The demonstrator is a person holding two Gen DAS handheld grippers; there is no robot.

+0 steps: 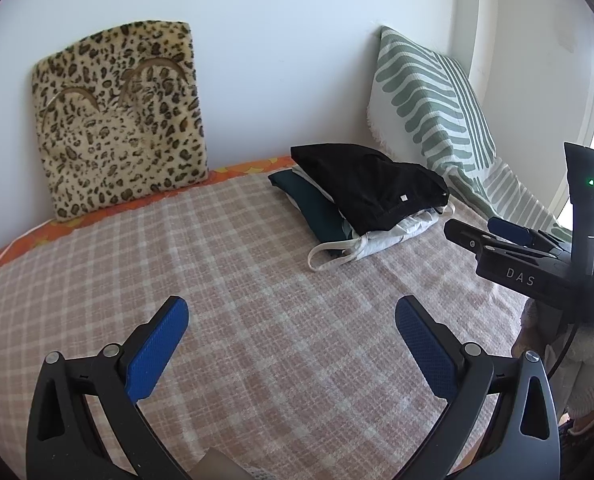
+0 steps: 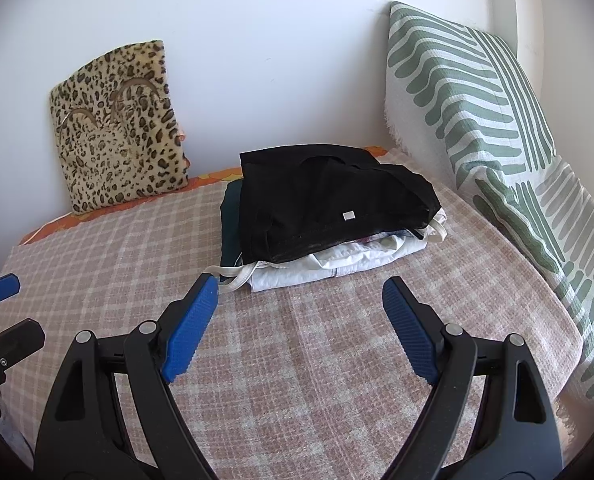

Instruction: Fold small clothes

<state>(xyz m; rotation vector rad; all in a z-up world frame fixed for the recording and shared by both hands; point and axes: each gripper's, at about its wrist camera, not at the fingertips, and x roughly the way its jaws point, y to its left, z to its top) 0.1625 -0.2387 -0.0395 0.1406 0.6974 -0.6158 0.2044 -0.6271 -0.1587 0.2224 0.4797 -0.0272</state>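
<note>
I see both my left tongs point(image 1: 293, 316) and right tongs point(image 2: 301, 296) spread wide and empty above the pink checked bedspread point(image 1: 225, 280). The folded stack of clothes, black garment point(image 2: 329, 204) on top, sits at centre frame.

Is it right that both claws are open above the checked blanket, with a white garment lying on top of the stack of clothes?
Not quite. In the right wrist view the top of the stack is a black garment; the white one lies beneath. Both the left claw and right claw are open above the checked blanket.
</note>
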